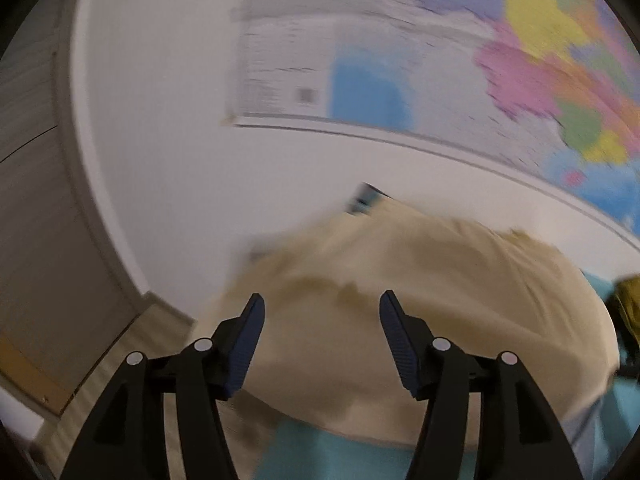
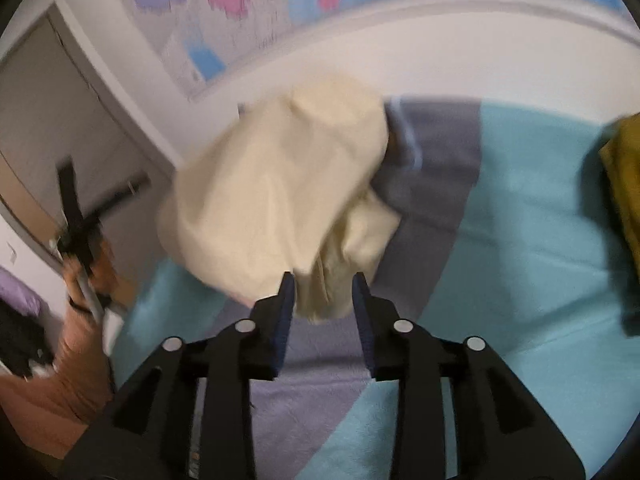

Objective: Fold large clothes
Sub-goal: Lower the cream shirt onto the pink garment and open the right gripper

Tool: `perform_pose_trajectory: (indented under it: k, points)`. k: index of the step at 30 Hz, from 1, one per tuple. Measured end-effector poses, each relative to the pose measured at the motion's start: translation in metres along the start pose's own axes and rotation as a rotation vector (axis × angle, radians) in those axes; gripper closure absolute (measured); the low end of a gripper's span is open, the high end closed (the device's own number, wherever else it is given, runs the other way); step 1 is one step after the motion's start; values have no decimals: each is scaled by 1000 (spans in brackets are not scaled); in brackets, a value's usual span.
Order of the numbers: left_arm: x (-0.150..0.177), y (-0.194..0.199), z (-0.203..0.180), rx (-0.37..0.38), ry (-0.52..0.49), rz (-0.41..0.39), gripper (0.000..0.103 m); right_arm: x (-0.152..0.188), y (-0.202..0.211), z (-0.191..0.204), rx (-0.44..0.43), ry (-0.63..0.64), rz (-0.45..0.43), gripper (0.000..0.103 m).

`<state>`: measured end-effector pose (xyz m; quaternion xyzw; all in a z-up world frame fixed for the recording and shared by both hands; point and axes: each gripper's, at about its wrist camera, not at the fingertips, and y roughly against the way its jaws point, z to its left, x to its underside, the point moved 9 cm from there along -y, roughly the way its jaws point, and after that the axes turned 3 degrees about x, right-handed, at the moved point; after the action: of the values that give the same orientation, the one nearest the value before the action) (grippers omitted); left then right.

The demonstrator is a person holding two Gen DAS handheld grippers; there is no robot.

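A large cream garment (image 1: 420, 312) lies bunched and blurred over the turquoise bed cover (image 1: 344, 456). My left gripper (image 1: 322, 300) is open and empty, raised just in front of the cloth. In the right wrist view the same cream garment (image 2: 276, 196) billows above the bed, its lower edge hanging down between the tips of my right gripper (image 2: 322, 280). The right jaws stand apart and do not pinch the cloth. The left gripper also shows in the right wrist view (image 2: 76, 216) at the far left, held in a hand.
The bed cover is turquoise (image 2: 532, 240) with a grey-purple band (image 2: 432, 184). A mustard garment (image 2: 624, 192) lies at the right edge of the bed. A coloured wall map (image 1: 460, 48) hangs on the white wall behind. A grey door (image 2: 48, 112) stands at the left.
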<state>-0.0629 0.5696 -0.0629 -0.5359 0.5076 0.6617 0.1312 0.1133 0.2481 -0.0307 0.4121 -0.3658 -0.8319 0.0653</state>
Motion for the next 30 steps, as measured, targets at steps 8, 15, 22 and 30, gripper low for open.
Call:
perform_pose_trajectory:
  k: [8, 15, 22, 30]
  points:
    - [18, -14, -67, 113, -91, 35, 45, -44, 0, 51, -22, 143, -109, 62]
    - [50, -33, -91, 116, -92, 107, 42, -16, -83, 37, -40, 56, 81, 67]
    - [49, -14, -103, 73, -99, 94, 28, -6, -76, 35, -43, 53, 80, 67]
    - [48, 7, -125, 49, -111, 50, 10, -10, -52, 62, 8, 173, -12, 61]
